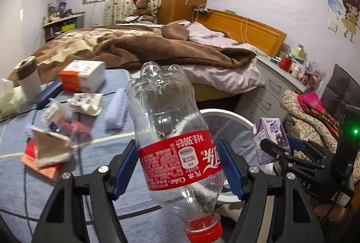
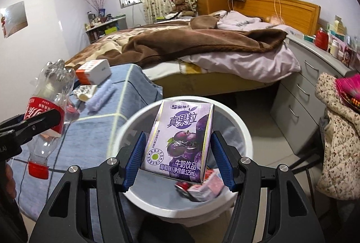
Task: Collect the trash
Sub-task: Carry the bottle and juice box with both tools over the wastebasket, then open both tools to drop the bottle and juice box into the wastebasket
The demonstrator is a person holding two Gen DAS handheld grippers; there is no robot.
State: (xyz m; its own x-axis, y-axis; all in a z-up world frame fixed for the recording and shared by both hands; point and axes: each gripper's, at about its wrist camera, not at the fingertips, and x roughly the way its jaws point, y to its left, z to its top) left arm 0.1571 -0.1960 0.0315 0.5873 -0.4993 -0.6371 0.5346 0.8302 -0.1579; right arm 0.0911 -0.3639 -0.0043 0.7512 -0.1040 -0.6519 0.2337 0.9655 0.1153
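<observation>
My left gripper [image 1: 177, 166] is shut on an empty clear Coke bottle [image 1: 171, 130] with a red label, held cap-down over the blue table edge. It also shows in the right wrist view [image 2: 48, 108]. My right gripper [image 2: 177, 159] is shut on a purple grape milk carton [image 2: 182, 139], held upright over the white trash bin [image 2: 244, 130]. The carton [image 1: 270, 139] and bin rim [image 1: 227, 113] also show in the left wrist view. A red can and a pink carton [image 2: 202, 186] lie inside the bin.
On the blue-clothed table [image 1: 67, 175] lie torn cartons [image 1: 50, 148], wrappers [image 1: 85, 102], an orange-white box [image 1: 82, 75], a paper cup [image 1: 28, 78] and cables. A bed [image 2: 202, 47] stands behind. Grey drawers [image 2: 301, 94] and a chair with clothes [image 2: 337, 137] are on the right.
</observation>
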